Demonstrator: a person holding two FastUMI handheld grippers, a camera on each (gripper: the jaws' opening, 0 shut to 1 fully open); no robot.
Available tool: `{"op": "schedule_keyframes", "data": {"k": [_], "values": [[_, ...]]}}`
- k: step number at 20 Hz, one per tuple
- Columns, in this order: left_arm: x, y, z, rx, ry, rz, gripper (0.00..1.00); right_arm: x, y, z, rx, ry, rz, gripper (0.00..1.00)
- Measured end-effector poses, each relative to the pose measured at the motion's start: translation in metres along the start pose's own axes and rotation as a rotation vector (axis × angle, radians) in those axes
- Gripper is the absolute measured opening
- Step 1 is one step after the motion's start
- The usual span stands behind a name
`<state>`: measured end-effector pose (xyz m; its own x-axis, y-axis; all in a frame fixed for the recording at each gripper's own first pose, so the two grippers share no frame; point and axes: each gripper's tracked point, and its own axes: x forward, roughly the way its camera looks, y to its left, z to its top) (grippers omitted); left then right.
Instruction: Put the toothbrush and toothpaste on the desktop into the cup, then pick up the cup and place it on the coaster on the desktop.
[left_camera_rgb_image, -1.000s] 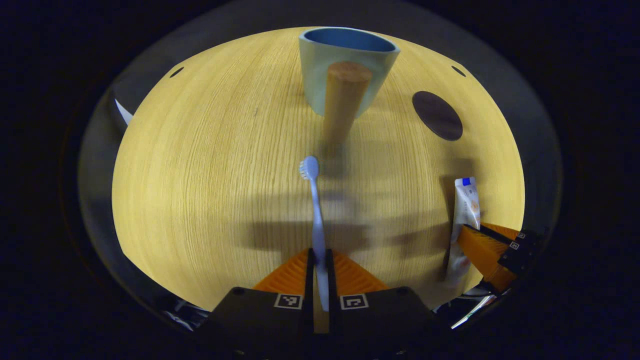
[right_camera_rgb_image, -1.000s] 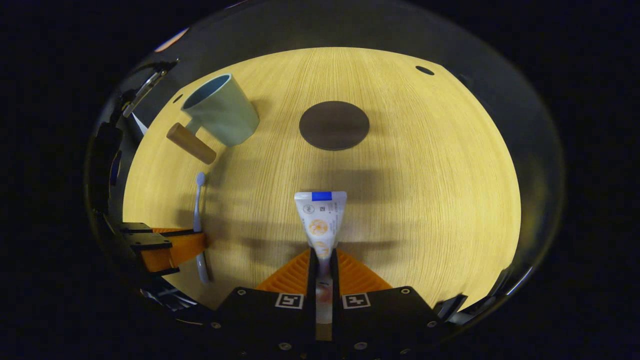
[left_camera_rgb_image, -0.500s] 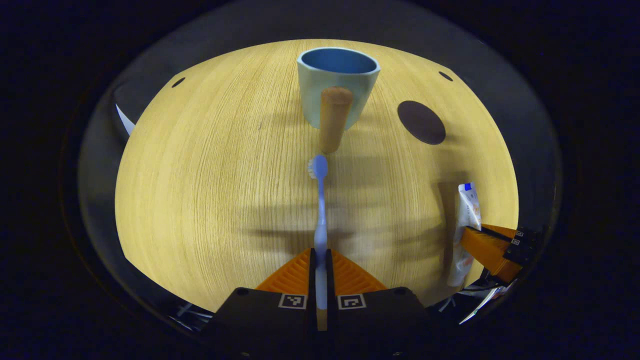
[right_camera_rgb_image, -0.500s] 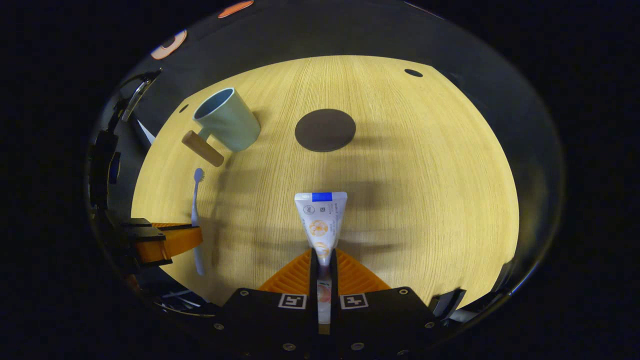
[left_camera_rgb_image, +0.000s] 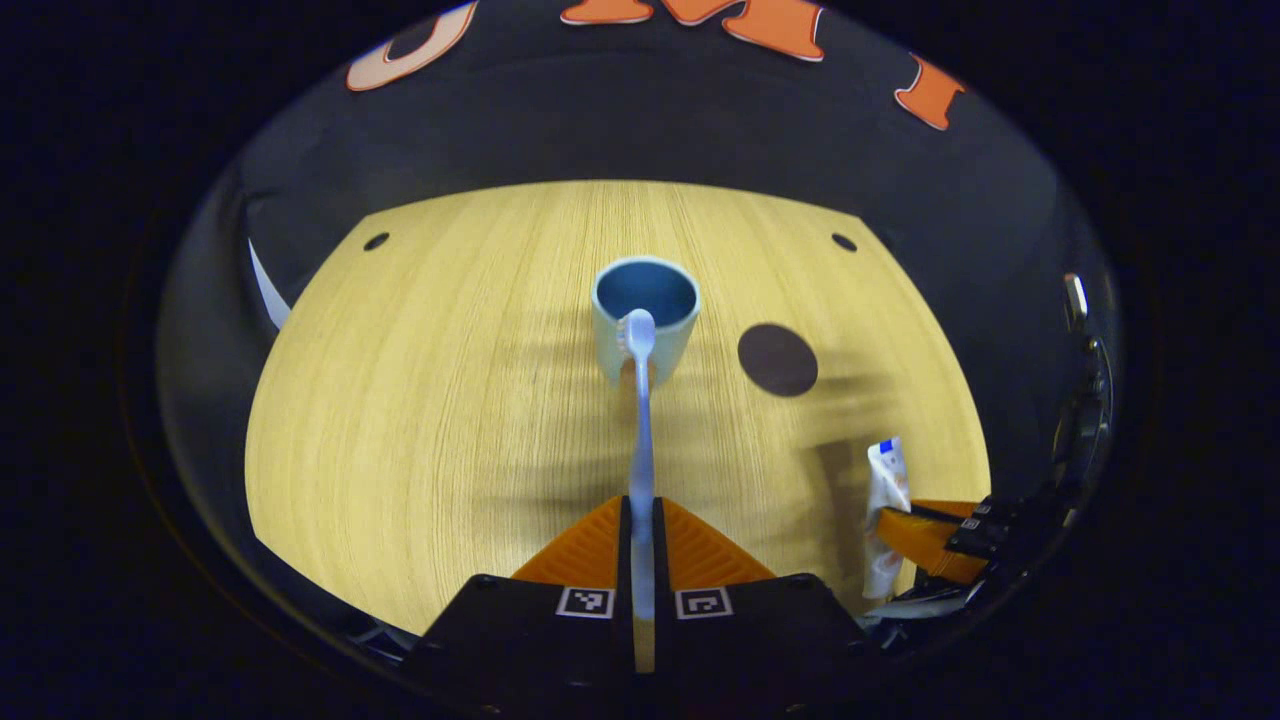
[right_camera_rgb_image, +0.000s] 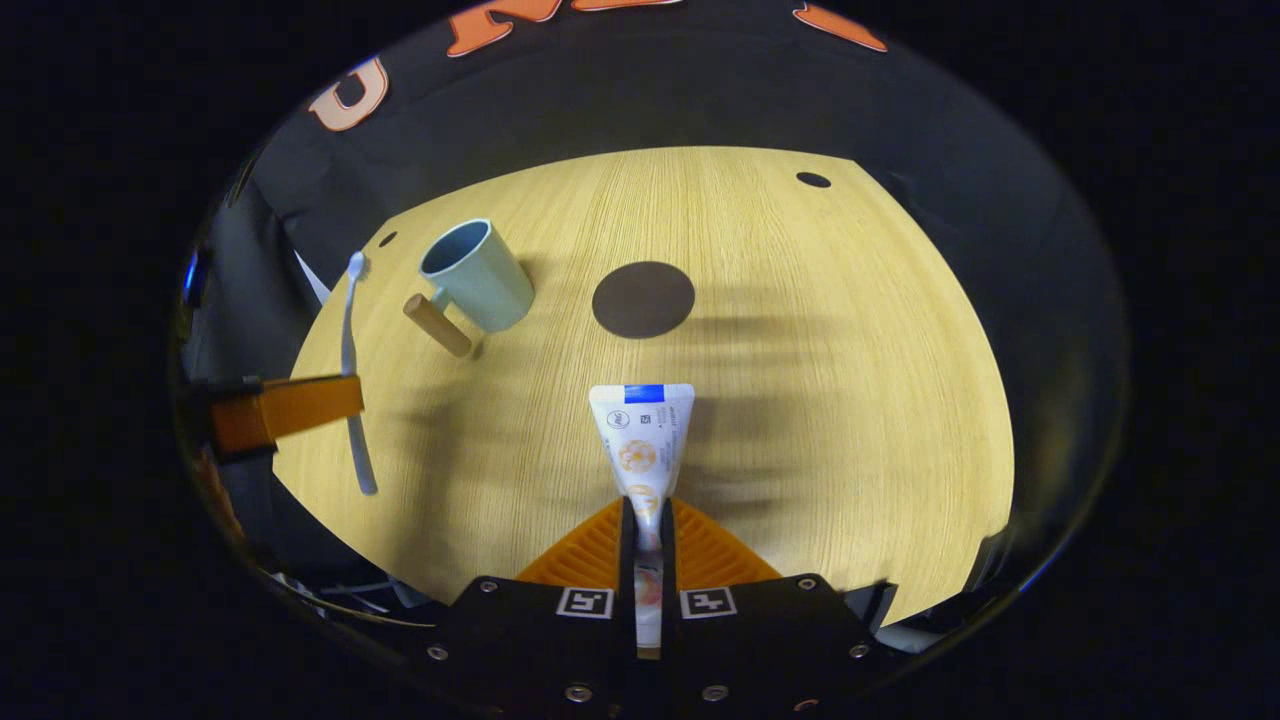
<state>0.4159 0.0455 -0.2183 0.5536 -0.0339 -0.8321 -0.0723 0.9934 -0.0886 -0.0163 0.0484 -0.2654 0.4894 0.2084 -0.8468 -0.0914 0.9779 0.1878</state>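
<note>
Empty pale-blue cup (left_camera_rgb_image: 645, 322) is standing on surface (left_camera_rgb_image: 440, 400); left claw (left_camera_rgb_image: 640, 540) is clamping toothbrush (left_camera_rgb_image: 640, 420), right claw (right_camera_rgb_image: 640, 550) clamping white toothpaste (right_camera_rgb_image: 641, 440).

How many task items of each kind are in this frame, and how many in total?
Toothbrush: 1, held in the left tongs
Toothpaste tube: 1, held in the right tongs
Cup: 1, standing on the desktop
Coaster: 1, bare, beside the cup
Total: 4
</note>
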Motion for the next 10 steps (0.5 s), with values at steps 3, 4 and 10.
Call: {"op": "schedule_keyframes", "data": {"k": [3, 4, 10], "values": [[0.122, 0.023, 0.059, -0.012, -0.088, -0.008, 0.08, -0.010, -0.004, 0.012, 0.004, -0.041, 0.003, 0.10], [0.095, -0.016, 0.074, -0.009, -0.117, -0.009, 0.08, -0.012, -0.004, 0.016, 0.004, -0.053, 0.002, 0.10], [0.053, -0.031, 0.184, 0.010, -0.270, -0.049, 0.08, -0.020, -0.010, 0.024, 0.016, -0.081, -0.005, 0.10]]}}
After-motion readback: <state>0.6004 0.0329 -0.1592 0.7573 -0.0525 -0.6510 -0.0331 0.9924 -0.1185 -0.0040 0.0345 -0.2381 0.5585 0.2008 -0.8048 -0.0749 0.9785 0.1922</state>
